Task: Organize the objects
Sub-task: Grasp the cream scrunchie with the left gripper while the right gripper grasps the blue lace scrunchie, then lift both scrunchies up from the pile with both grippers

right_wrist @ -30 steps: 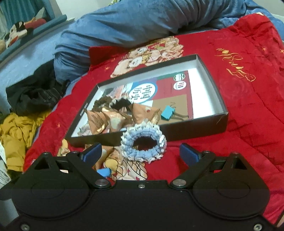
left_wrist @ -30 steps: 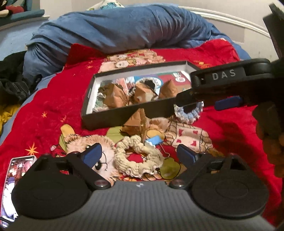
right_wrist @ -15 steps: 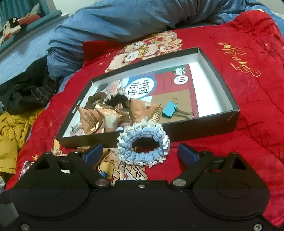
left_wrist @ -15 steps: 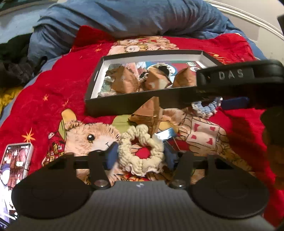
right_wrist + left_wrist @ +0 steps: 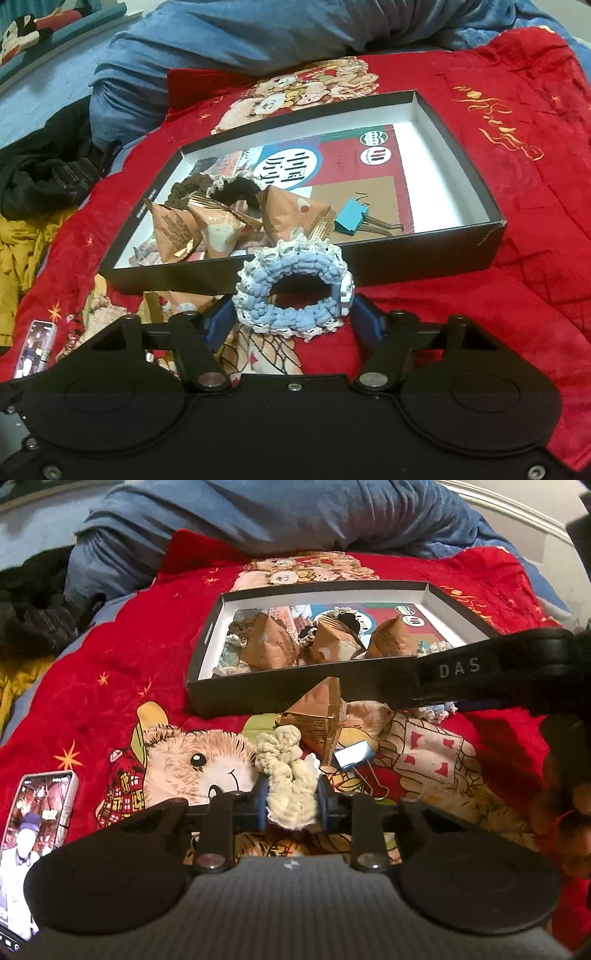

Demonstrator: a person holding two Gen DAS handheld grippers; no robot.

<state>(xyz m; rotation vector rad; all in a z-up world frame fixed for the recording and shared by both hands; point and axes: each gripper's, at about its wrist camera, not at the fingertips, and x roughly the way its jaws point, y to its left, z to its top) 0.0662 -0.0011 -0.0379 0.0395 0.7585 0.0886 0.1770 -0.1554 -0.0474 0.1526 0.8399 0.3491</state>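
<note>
My left gripper [image 5: 290, 797] is closing, and its blue pads squeeze a cream scrunchie [image 5: 291, 771] into a bunch on the red blanket. The jaws of my right gripper [image 5: 293, 317] are also closing. A blue and white scrunchie [image 5: 288, 314] lies between them, still round, with each pad just beside it. Just beyond both stands a shallow black box [image 5: 424, 266] holding brown pyramid packets [image 5: 177, 229], dark scrunchies and a teal binder clip [image 5: 351, 218]. In the left wrist view the right tool's black body [image 5: 480, 672] crosses in front of the box [image 5: 258, 698].
One brown packet [image 5: 317, 716] and a blue binder clip [image 5: 351, 755] lie on the blanket in front of the box. A phone [image 5: 40, 812] rests at the left. A hand [image 5: 569, 812] shows at the right edge. Blue bedding and dark clothes lie behind and left.
The left jaws have come together on the cream scrunchie and squashed it. The right jaws have narrowed around the blue scrunchie, which stays on the blanket.
</note>
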